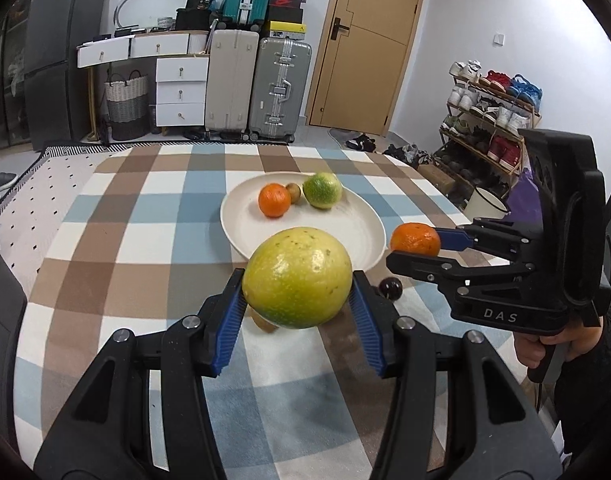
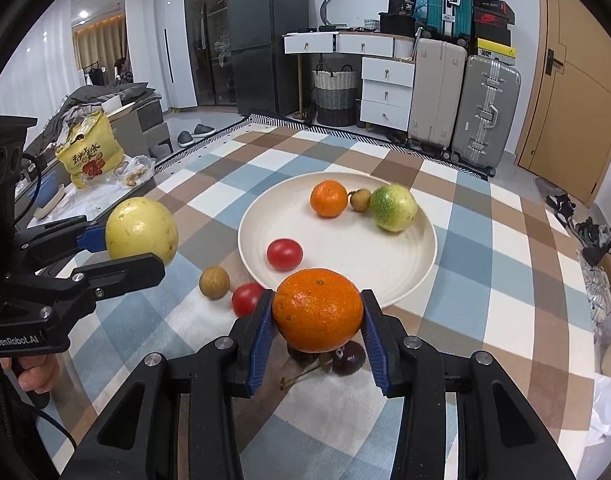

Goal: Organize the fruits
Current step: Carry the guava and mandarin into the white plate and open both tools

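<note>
My left gripper (image 1: 297, 308) is shut on a large yellow-green fruit (image 1: 297, 276), held above the checked tablecloth near the white plate (image 1: 357, 236). My right gripper (image 2: 318, 332) is shut on an orange mandarin (image 2: 318, 310), held just in front of the white plate (image 2: 389, 268). On that plate lie a mandarin (image 2: 329, 199), a small brown fruit (image 2: 360, 199), a green fruit (image 2: 393, 208) and a red tomato (image 2: 284, 254). Each gripper shows in the other's view: the right gripper (image 1: 415, 246) with its mandarin (image 1: 415, 238), the left gripper (image 2: 133, 248) with the yellow-green fruit (image 2: 142, 230).
On the cloth lie a brown longan (image 2: 214, 282), a second red tomato (image 2: 246, 299) and dark cherries (image 2: 348, 358) under the held mandarin. A cherry (image 1: 390, 288) shows beside the left gripper. A yellow bag (image 2: 90, 152) sits off the table's left; suitcases and drawers stand behind.
</note>
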Available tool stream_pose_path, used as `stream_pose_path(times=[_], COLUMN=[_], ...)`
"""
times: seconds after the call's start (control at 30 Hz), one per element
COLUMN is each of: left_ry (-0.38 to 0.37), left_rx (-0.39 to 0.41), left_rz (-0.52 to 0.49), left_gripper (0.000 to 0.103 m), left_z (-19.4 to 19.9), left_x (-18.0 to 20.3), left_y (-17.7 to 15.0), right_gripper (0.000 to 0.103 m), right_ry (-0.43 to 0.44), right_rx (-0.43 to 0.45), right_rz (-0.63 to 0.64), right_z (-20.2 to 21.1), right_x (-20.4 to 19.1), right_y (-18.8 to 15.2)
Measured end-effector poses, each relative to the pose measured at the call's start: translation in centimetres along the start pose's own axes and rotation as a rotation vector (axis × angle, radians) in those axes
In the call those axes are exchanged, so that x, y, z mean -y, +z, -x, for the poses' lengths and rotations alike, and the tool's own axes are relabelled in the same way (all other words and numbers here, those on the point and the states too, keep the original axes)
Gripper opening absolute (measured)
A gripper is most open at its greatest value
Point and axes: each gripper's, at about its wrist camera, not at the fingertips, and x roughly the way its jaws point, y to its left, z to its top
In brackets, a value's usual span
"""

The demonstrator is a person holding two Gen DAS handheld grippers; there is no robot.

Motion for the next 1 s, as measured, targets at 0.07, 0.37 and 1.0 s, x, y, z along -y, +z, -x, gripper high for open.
stream_pose_path(times=[0.07,0.37,1.0], left_ry=[-0.003,0.017,0.040], left_rx=[0.008,0.010,-0.054], left_rz=[-0.002,-0.039,-0.046], left_gripper=[0.048,0.048,0.048], left_z=[0.1,-1.0,-8.6], left_x=[-0.2,0.0,-0.3], left_y=[0.7,2.8,4.2], right_gripper=[0.042,0.042,0.042], right_ry=[0.006,-0.005,0.022], right_rx=[0.009,0.016,-0.010], right_rz=[0.002,-0.013,-0.114], right_z=[0.2,-0.4,-3.9], right_x=[0.1,1.1,3.2], right_y=[0.4,1.1,2.0])
